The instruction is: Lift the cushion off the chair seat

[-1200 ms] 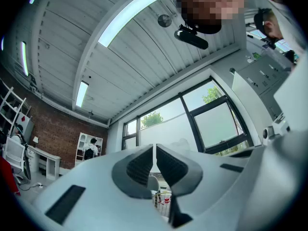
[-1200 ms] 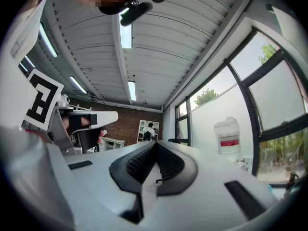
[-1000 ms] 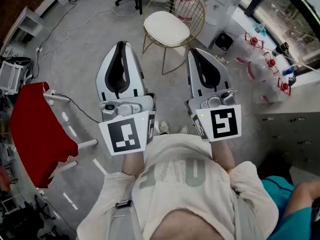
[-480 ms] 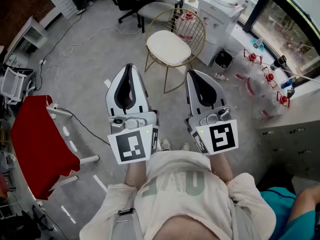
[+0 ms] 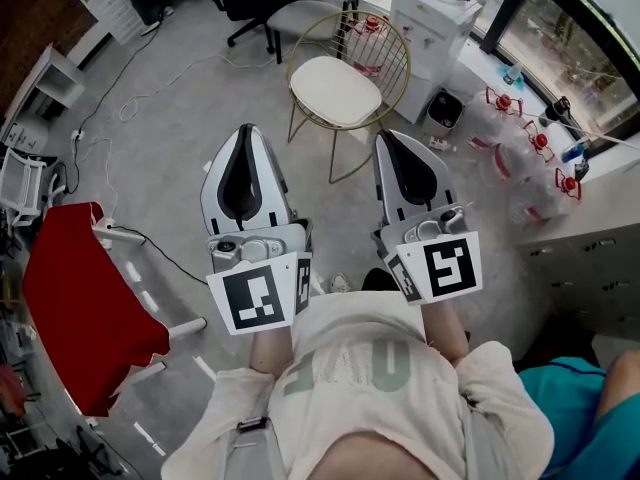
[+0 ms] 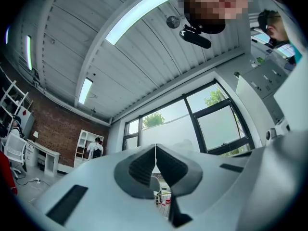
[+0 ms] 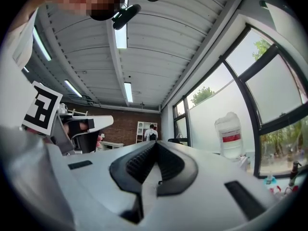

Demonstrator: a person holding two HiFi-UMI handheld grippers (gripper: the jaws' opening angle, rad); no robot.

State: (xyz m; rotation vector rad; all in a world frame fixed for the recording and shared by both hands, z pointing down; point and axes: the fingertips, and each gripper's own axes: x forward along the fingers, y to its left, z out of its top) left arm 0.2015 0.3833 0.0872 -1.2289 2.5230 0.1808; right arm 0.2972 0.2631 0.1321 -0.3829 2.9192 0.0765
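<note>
A cream round cushion [image 5: 334,78] lies on the seat of a gold wire chair [image 5: 383,33] ahead of me in the head view. My left gripper [image 5: 247,129] and right gripper [image 5: 387,138] are held side by side, short of the chair and apart from it, both pointing slightly upward. Both are shut with nothing between the jaws. In the left gripper view the jaws [image 6: 155,147] meet against windows, with a bit of the chair's wire back showing low between them. The right gripper view shows shut jaws [image 7: 156,143] and the left gripper at far left.
A white water dispenser [image 5: 437,13] stands right of the chair, with large water bottles [image 5: 520,158] on the floor by the window. A red table [image 5: 75,298] is at the left, cables [image 5: 160,68] trail over the grey floor, and a black office chair [image 5: 290,3] stands behind.
Both grippers and the person have moved forward towards the chair, and the head view has shifted slightly so the chair sits a little lower in the picture. Both grippers stay shut.
</note>
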